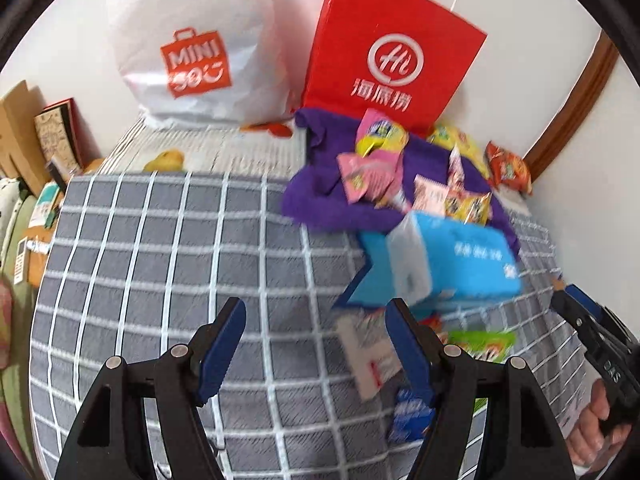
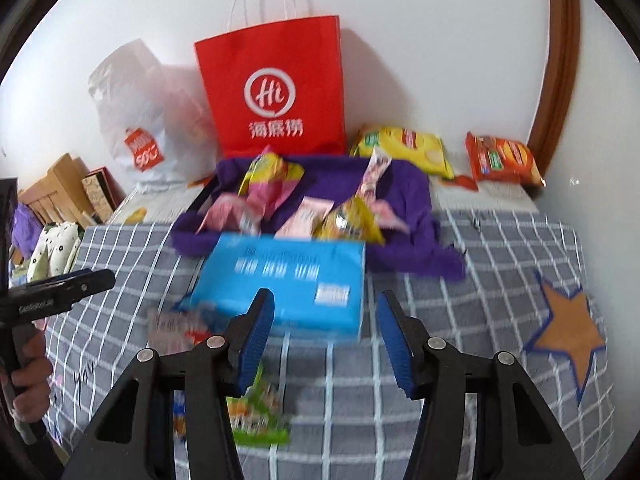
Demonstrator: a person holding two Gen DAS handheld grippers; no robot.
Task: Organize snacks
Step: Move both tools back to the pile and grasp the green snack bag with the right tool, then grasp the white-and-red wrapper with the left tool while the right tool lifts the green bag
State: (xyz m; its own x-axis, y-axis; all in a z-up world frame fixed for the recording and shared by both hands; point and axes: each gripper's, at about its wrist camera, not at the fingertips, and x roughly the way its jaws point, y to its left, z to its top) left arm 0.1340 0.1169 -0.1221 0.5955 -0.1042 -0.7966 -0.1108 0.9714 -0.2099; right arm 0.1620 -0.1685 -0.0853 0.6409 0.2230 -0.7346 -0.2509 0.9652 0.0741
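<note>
Here, both grippers hover empty over the checked bed.
Left gripper (image 1: 316, 344) and right gripper (image 2: 326, 336) fingers spread, gripping nothing; snack packets (image 2: 348, 220) lie on purple cloth (image 2: 404, 192) behind a blue box (image 2: 288, 276).

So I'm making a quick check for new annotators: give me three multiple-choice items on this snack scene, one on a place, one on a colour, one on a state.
1. Where does the red paper bag stand?
A. against the wall behind the purple cloth
B. flat on the checked cover
C. inside the white bag

2. What colour is the box in front of the cloth?
A. green
B. light blue
C. orange

3. How is the right gripper?
A. shut on the box
B. shut on a packet
C. open, holding nothing

Answers: 1 A, it stands upright at the wall behind the cloth; 2 B, its top is light blue; 3 C, only the checked cover shows between its fingers.
</note>
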